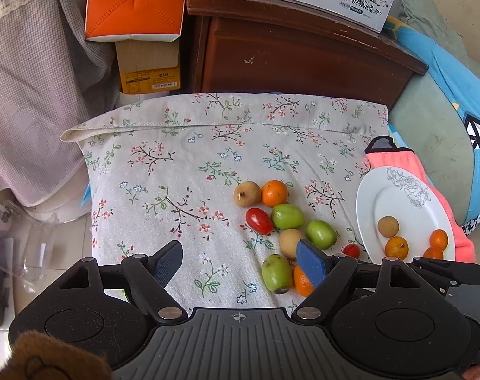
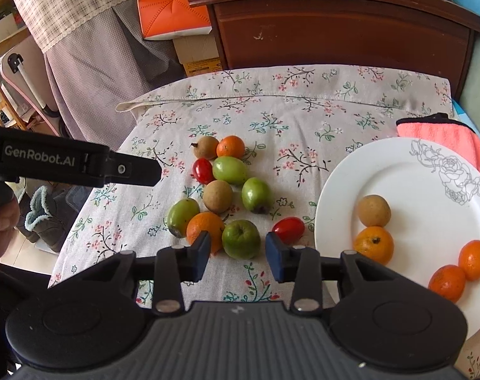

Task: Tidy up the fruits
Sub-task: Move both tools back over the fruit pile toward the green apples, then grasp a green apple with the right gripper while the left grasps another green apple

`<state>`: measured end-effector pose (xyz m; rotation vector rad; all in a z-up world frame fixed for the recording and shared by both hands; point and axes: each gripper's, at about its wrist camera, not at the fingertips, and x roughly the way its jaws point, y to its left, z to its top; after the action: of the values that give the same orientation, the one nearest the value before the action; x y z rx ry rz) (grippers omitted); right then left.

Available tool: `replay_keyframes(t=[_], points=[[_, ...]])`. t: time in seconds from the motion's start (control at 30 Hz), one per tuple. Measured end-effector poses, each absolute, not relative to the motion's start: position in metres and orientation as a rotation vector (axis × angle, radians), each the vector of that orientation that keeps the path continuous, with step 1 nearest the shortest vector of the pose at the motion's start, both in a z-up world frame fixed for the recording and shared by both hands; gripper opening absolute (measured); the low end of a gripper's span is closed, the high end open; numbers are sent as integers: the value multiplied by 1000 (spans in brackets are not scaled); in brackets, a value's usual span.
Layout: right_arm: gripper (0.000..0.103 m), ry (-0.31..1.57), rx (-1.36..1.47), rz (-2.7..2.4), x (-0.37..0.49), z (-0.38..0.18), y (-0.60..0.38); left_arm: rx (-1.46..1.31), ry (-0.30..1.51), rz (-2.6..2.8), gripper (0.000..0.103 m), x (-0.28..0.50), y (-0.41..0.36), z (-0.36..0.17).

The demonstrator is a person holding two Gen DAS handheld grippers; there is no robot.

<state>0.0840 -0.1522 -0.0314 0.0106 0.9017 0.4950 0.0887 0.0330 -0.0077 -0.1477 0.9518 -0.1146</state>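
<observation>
A pile of small fruits lies on the floral cloth (image 1: 176, 164): green jujubes (image 2: 241, 239), oranges (image 2: 205, 228), brown longans (image 2: 217, 196) and red cherry tomatoes (image 2: 289, 229). A white plate (image 2: 407, 171) at the right holds one longan (image 2: 374, 210) and three oranges (image 2: 373, 243). My right gripper (image 2: 238, 255) is open, its fingers on either side of the nearest green jujube, just in front of it. My left gripper (image 1: 240, 262) is open and empty, left of the pile; its right pad (image 1: 311, 261) hides part of an orange (image 1: 301, 280).
A pink towel (image 2: 442, 134) lies under the plate's far edge. A dark wooden cabinet (image 2: 335, 28) stands behind the cloth, with an orange box (image 1: 134, 3) and cardboard box to its left. The left gripper's body (image 2: 72, 164) shows at the left of the right wrist view.
</observation>
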Motion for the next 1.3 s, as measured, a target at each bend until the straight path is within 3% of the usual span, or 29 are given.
replay_keyframes(t=[0.4,0.83,1.0,1.3], points=[[12,898,22,521,80,-26,-158,-164,994,-132,79,90,27,-24],[21,900,23,511,80,-27,-154,-156,976,-127,77,92,22,-43],[34,900,10,496,84,-32,-149,-145,975,-137,77,89,23,-43],[36,873,11,514,87,-31,-147,-121,992,-126,80,90,34,-46]])
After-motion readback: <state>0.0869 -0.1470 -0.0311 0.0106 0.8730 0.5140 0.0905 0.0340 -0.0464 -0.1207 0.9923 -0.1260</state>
